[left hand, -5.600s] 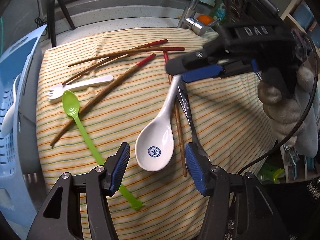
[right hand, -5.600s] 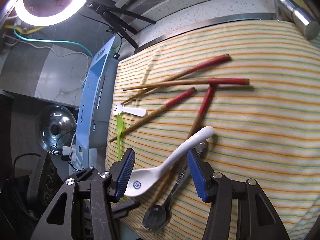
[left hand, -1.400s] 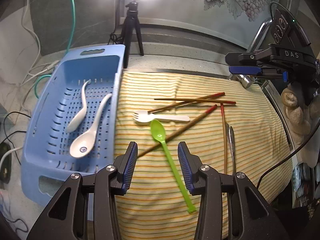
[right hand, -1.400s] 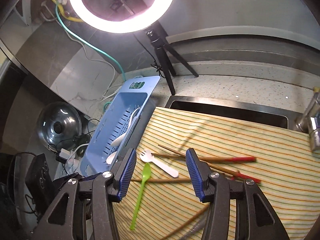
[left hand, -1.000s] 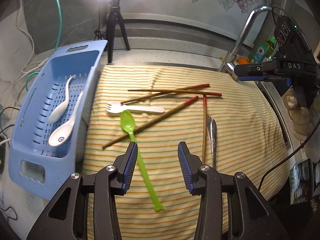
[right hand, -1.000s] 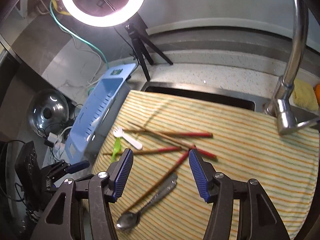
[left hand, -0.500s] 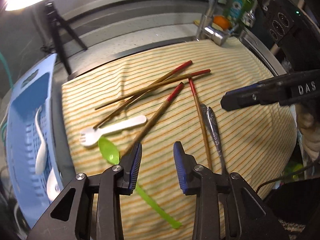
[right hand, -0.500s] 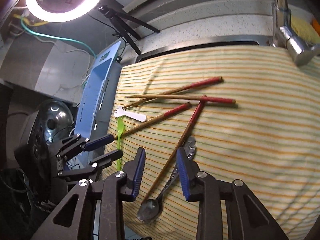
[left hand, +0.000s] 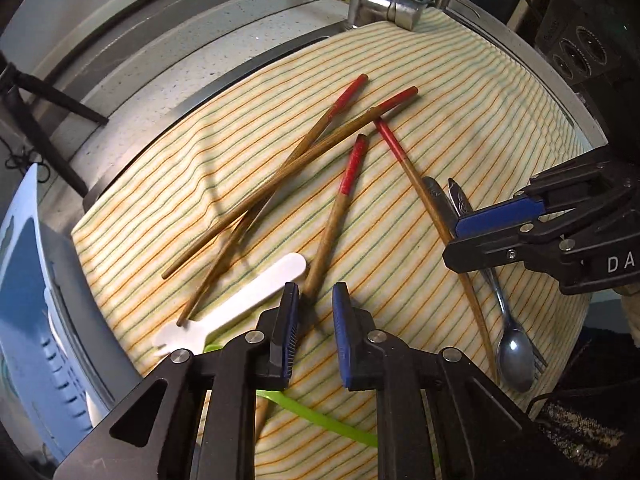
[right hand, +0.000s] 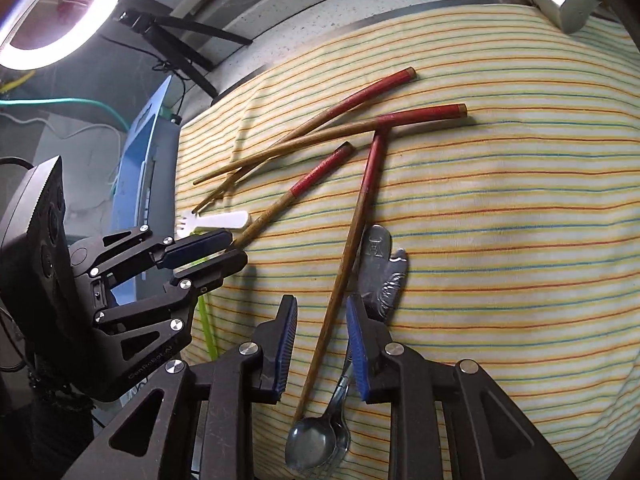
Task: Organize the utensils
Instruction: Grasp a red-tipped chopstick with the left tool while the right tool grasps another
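Reading "DA" on the right gripper (left hand: 496, 236) over chopsticks (left hand: 340, 204)

A striped cloth (left hand: 460, 92) covers the work surface, bordered at the back by a speckled grey desk (left hand: 224, 40) and a chrome faucet (left hand: 390, 2). A lit ring light (right hand: 52, 12) glows on a black tripod (right hand: 176, 44) against a dim grey wall, where a green cable (right hand: 68, 102) trails.

Left gripper (left hand: 314, 334) and right gripper (right hand: 322, 344) jaws narrowly apart, seemingly low
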{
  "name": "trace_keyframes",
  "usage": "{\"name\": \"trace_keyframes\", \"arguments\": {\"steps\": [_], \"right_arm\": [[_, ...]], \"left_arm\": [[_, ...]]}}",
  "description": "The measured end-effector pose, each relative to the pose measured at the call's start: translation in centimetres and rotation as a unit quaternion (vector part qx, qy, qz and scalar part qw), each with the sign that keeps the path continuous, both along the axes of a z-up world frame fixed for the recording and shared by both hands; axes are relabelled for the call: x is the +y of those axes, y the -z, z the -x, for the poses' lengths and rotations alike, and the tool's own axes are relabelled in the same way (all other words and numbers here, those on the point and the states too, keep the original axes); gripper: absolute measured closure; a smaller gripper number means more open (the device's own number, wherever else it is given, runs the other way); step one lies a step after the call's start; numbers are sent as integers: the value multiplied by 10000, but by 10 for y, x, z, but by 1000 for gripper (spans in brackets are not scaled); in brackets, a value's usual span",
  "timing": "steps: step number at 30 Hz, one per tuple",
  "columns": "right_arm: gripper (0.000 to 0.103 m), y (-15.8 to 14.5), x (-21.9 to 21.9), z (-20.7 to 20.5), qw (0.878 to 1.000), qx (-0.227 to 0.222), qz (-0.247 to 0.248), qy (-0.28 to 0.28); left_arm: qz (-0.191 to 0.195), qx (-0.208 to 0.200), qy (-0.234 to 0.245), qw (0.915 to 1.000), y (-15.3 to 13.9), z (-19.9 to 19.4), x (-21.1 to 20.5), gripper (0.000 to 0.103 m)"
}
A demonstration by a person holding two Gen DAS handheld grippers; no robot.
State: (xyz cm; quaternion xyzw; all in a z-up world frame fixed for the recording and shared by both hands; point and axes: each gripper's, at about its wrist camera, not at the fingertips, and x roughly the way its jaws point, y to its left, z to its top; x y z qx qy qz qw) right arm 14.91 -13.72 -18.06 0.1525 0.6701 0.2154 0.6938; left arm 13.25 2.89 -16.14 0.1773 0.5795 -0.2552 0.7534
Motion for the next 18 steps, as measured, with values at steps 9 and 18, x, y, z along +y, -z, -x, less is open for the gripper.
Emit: {"name": "trace_keyframes", "arguments": {"steps": [9, 18], "right_arm": [[92, 8, 13, -5, 9992, 32, 363, 164], [96, 11, -4, -1, 9993, 182, 53, 325]], "left_arm": [[-165, 33, 374, 9992, 14, -12, -17, 92], [-177, -33, 361, 9992, 14, 2, -32, 96]]}}
